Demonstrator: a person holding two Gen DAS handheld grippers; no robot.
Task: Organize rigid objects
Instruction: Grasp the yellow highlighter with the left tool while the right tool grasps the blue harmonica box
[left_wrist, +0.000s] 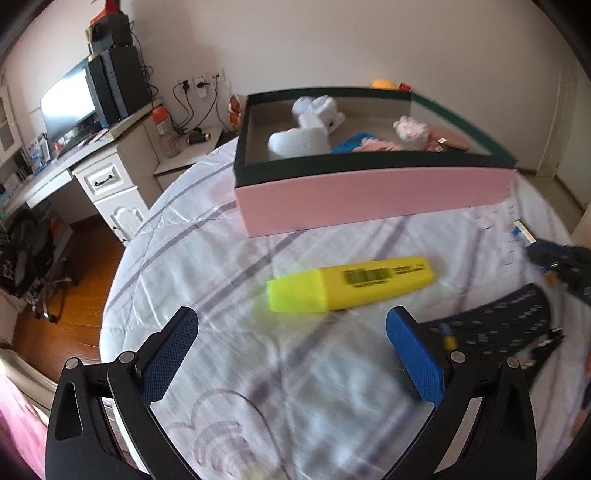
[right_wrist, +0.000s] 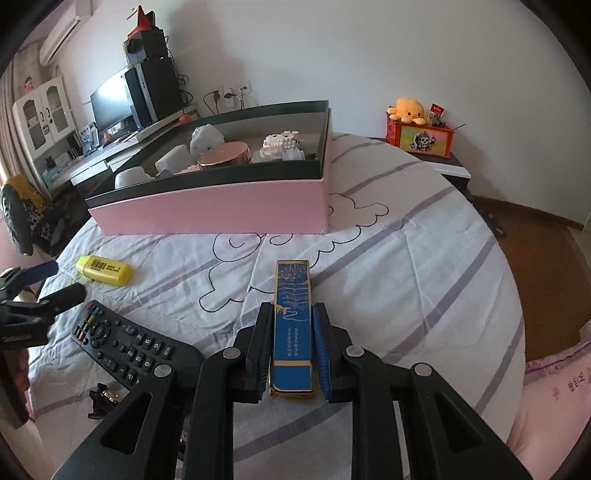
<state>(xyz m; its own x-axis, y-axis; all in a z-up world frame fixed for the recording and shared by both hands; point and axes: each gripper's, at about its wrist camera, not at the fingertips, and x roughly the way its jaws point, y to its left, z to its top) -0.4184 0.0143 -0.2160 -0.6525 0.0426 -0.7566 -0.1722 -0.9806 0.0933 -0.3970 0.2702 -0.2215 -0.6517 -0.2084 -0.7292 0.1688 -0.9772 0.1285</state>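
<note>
Right gripper (right_wrist: 291, 343): fingers clamped on a long blue rectangular box with gold trim (right_wrist: 292, 317), held above the striped white bed quilt (right_wrist: 406, 266). Left gripper (left_wrist: 291, 343): fingers spread wide, empty, just short of a yellow plastic highlighter (left_wrist: 351, 283) lying on the quilt. Black remote control (right_wrist: 125, 343) beside it. Pink open storage box (right_wrist: 221, 206) beyond, holding small items.

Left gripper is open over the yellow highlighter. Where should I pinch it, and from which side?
Grip the highlighter mid-barrel, just right of its cap, coming down from above with the left gripper. It lies flat, and its long flat sides suit the pads.
</note>
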